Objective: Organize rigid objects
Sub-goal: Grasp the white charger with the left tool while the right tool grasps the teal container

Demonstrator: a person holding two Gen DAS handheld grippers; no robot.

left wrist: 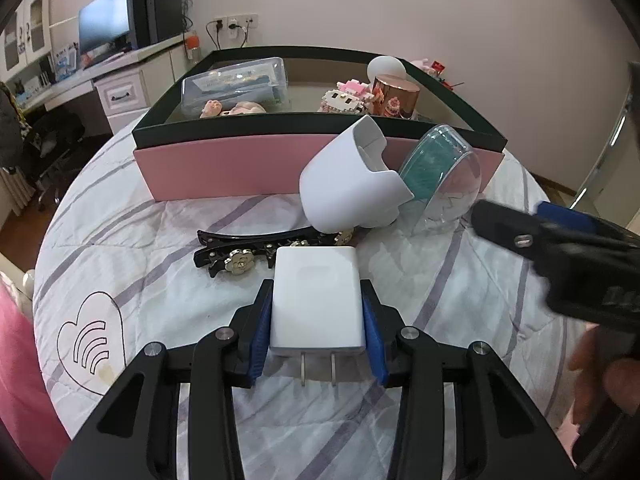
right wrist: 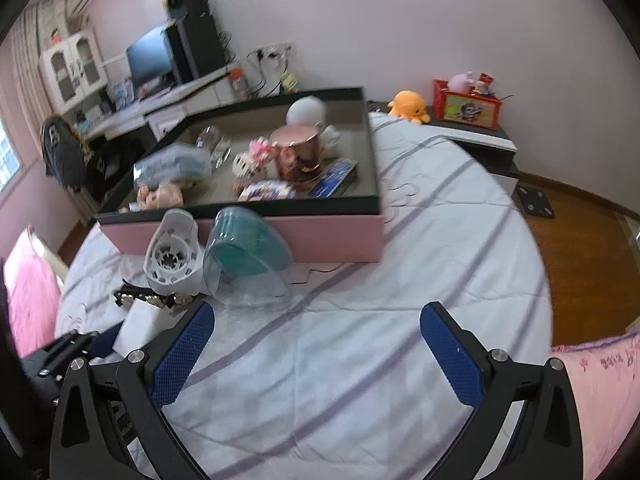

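My left gripper (left wrist: 317, 304) is shut on a white power adapter (left wrist: 316, 296), its plug prongs pointing toward the camera, just above the striped bedspread. Beyond it lie a black hair clip with gold flowers (left wrist: 240, 258), a white plastic housing (left wrist: 352, 184) on its side and a clear dome with a teal insert (left wrist: 440, 172). Behind them stands a pink box with a dark rim (left wrist: 224, 168). My right gripper (right wrist: 316, 344) is open and empty over the bedspread, to the right of the dome (right wrist: 248, 260) and the housing (right wrist: 172, 256); it shows blurred in the left wrist view (left wrist: 520, 232).
The pink box (right wrist: 336, 236) holds a copper tin (right wrist: 298, 156), a clear case (right wrist: 172, 166), block figures (right wrist: 256, 160), a white ball (right wrist: 306, 110) and small toys. A desk with a monitor (right wrist: 150, 56) stands at back left. A nightstand (right wrist: 480, 136) stands at back right, wooden floor (right wrist: 580, 256) beside the bed.
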